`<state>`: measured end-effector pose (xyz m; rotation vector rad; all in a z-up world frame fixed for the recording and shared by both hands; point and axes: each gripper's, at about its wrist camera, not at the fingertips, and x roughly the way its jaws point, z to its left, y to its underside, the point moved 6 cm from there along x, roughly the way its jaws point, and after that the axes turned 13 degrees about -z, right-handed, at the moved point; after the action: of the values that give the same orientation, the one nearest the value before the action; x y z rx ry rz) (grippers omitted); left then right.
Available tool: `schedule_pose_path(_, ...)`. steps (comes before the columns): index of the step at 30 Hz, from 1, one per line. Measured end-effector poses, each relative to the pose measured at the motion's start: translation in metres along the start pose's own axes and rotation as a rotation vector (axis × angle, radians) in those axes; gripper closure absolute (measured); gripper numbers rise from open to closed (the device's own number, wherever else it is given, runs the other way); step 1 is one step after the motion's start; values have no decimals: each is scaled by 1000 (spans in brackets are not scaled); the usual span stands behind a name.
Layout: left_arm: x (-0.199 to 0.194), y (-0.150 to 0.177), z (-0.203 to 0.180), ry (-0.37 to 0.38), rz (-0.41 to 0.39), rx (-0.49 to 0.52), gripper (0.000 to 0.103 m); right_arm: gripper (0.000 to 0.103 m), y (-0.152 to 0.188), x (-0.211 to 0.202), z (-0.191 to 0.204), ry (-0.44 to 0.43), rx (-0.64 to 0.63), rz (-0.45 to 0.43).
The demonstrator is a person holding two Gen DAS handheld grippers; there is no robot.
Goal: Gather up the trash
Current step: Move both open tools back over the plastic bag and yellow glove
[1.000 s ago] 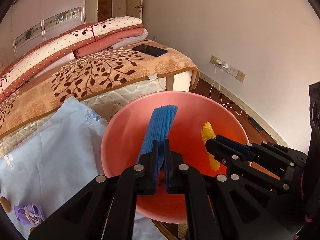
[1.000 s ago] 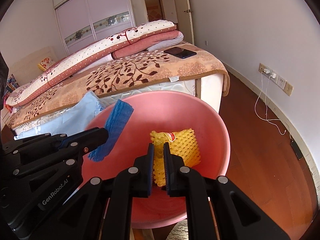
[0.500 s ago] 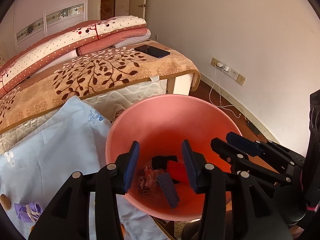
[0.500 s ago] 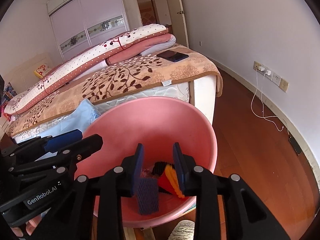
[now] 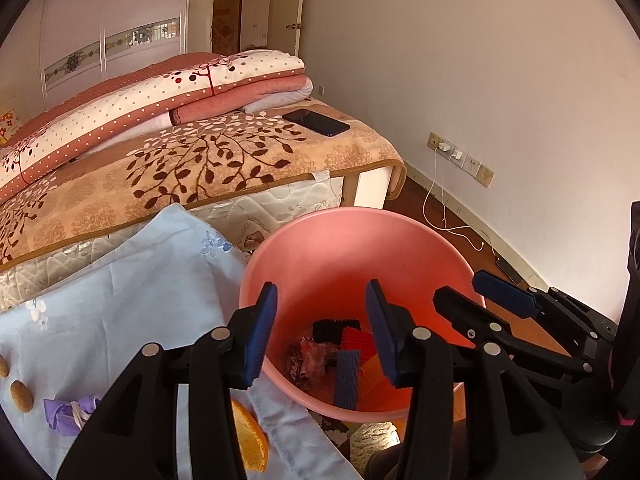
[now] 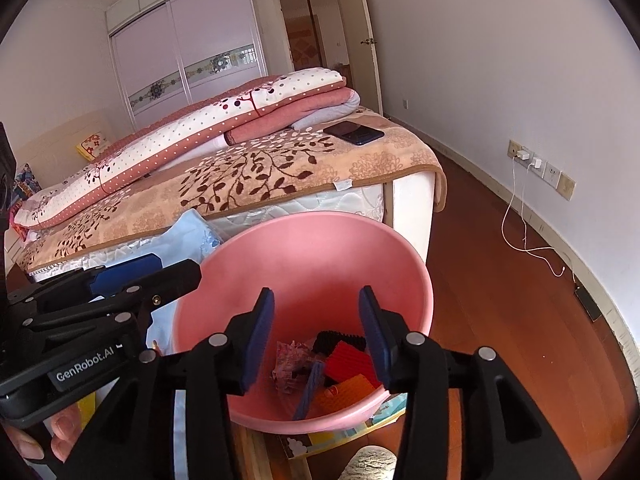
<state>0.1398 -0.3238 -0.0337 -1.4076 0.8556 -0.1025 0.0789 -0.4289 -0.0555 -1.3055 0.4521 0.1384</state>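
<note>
A pink bin (image 5: 352, 256) (image 6: 304, 256) stands beside the bed. At its bottom lie a blue foam net (image 5: 346, 376) (image 6: 308, 388), an orange-yellow foam net (image 6: 344, 390), a red one (image 5: 356, 338) (image 6: 347, 360), a black one (image 5: 334, 328) and a crumpled wrapper (image 5: 316, 358) (image 6: 290, 362). My left gripper (image 5: 322, 328) is open and empty above the bin. My right gripper (image 6: 316, 332) is open and empty above the bin, beside the left one. On the light blue cloth (image 5: 120, 304) lie a purple wrapper (image 5: 66, 414), an orange peel (image 5: 250, 436) and a nut (image 5: 21, 394).
The bed (image 5: 200, 168) with a leaf-patterned blanket, folded quilts and a dark phone (image 5: 316, 122) fills the left. A white charging cable (image 6: 528, 236) trails from wall sockets over the wooden floor (image 6: 500, 320) on the right.
Both grippers opened. The blue foam net dropped from the left one and the yellow foam net from the right one into the bin. Both grippers have risen a little.
</note>
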Motion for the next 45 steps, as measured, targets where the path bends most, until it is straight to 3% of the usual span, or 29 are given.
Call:
schedule_pose_path(16, -73, -3, 29, -92, -113, -43, 57, 54, -1, -60, 59, -53, -76, -111)
schedule_pose_path(27, -131, 15, 57, -173, -165, -15, 57, 54, 25, -81, 107, -141, -129, -49)
schedule_pose_path(35, -166, 42, 83, -233, -149, 26, 57, 54, 51, -91, 145, -230, -139, 2)
schedule_pose_path(45, -216, 83, 129, -273, -112, 23, 57, 54, 76, -104, 171, -279, -170, 48)
